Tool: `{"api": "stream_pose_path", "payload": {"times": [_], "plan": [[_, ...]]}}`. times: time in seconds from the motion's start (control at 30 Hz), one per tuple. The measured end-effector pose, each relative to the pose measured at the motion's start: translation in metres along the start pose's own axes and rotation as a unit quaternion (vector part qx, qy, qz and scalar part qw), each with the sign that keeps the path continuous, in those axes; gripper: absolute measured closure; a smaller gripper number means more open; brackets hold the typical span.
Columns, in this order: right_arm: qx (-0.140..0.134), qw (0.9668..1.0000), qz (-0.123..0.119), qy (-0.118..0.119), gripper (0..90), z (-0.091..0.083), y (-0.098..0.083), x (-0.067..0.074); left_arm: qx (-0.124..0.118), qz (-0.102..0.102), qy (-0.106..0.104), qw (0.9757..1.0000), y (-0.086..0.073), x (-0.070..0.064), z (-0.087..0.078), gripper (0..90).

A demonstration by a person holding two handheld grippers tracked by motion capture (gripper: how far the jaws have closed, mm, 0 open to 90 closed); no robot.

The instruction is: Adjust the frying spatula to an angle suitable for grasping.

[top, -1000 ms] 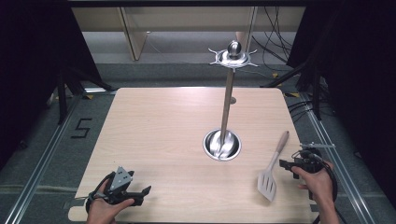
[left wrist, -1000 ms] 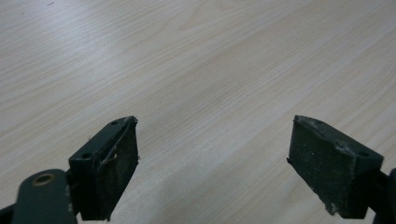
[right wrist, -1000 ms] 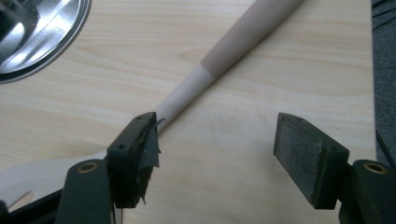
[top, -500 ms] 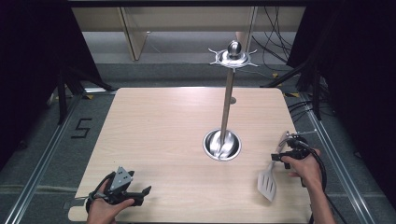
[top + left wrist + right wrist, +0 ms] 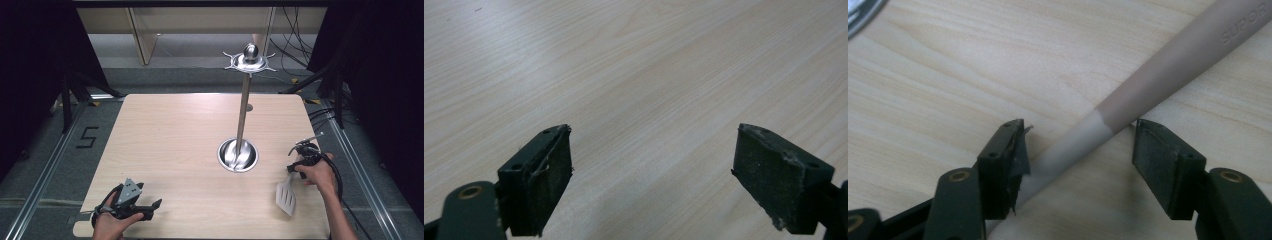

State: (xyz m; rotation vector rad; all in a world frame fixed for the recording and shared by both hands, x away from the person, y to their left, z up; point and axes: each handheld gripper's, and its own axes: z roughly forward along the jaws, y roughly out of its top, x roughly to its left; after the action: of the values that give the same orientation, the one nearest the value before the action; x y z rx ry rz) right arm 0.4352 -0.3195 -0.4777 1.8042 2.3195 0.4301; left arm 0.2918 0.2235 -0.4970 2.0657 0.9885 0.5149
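Beige-handled spatula (image 5: 288,192) lies flat on bench (image 5: 170,140), front-right of steel stand (image 5: 239,155), slotted blade toward person, handle angled away. Right hand-held gripper (image 5: 1075,150) straddles handle (image 5: 1148,82) at colour change; jaws have just been closing, pads not yet pressing, so nothing grasped. Low, level approach suits pinch across narrow handle. Left hand-held gripper (image 5: 651,170) rests front-left of stand, jaws spread, nothing between them, likely waiting. Stand's tall pole and hooked top ring (image 5: 249,61) well apart from spatula; no obstruction near handle.

Each hand-held gripper (image 5: 305,152) is black with brass-ringed screw holes, worn dark pads (image 5: 1168,165) and a black cable.
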Motion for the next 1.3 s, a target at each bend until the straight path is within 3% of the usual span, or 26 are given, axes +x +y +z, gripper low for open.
{"api": "stream_pose_path", "payload": {"times": [0.1,0.13,0.17,0.23,0.37,0.4,0.43,0.47,0.5,0.53,0.67,0.8,0.9,0.93,1.0,1.17,1.3], "plan": [[0.003,0.9998,-0.019,-0.006,43.6,0.002,0.003,0.004,0.0,-0.004,-0.001,1.0,0.0,0.0,0.0,15.4],[0.003,0.9989,-0.046,0.001,46.5,0.003,0.005,0.005,-0.003,-0.012,-0.001,0.9999,0.0,0.0,0.0,15.4],[0.006,0.9985,-0.055,0.001,49.0,0.003,0.007,0.007,-0.001,-0.004,-0.002,1.0,0.0,0.001,-0.001,15.4],[0.016,0.9974,-0.071,0.006,52.7,0.003,0.011,0.01,-0.005,-0.011,0.0,0.9999,0.0,0.001,0.0,15.3],[0.046,0.994,-0.098,0.016,60.2,0.004,0.021,0.015,-0.002,-0.011,-0.001,0.9999,0.0,0.001,0.0,15.4],[0.042,0.9922,-0.116,0.017,63.0,0.005,0.023,0.012,-0.002,-0.009,-0.001,1.0,0.0,0.001,0.0,15.4],[0.044,0.9934,-0.102,0.027,64.8,0.006,0.023,0.015,-0.001,-0.002,-0.003,1.0,0.0,0.001,0.0,15.4],[0.054,0.9906,-0.121,0.034,67.3,0.005,0.025,0.012,-0.004,-0.009,-0.004,0.9999,0.0,0.0,0.0,15.3],[0.052,0.9914,-0.114,0.038,68.4,0.006,0.025,0.013,-0.003,-0.009,-0.003,1.0,0.0,-0.001,0.0,15.4],[0.062,0.9894,-0.125,0.042,69.8,0.004,0.026,0.011,-0.004,-0.007,-0.004,1.0,0.0,-0.001,0.0,15.4],[0.073,0.9877,-0.131,0.044,74.1,0.004,0.026,0.007,0.0,-0.008,-0.003,1.0,0.0,0.0,0.0,15.4],[0.096,0.983,-0.15,0.043,77.6,0.001,0.023,0.008,-0.002,-0.015,-0.002,0.9999,0.0,-0.001,0.001,15.4],[0.092,0.9834,-0.151,0.04,77.4,0.002,0.023,0.01,-0.001,-0.013,-0.005,0.9999,-0.001,-0.001,0.001,15.4],[0.097,0.9823,-0.155,0.043,76.7,0.001,0.024,0.011,0.003,0.001,0.001,1.0,0.0,0.001,0.001,15.4],[0.095,0.9847,-0.143,0.029,72.7,0.003,0.028,0.013,0.004,-0.003,0.001,1.0,0.0,0.0,0.001,15.4],[0.106,0.9812,-0.16,0.017,75.2,0.006,0.034,0.022,0.003,0.006,-0.005,1.0,0.0,0.001,0.0,15.3],[0.105,0.9799,-0.169,0.019,76.9,0.007,0.035,0.021,0.0,-0.004,-0.002,1.0,0.0,-0.001,0.001,15.3]]}}
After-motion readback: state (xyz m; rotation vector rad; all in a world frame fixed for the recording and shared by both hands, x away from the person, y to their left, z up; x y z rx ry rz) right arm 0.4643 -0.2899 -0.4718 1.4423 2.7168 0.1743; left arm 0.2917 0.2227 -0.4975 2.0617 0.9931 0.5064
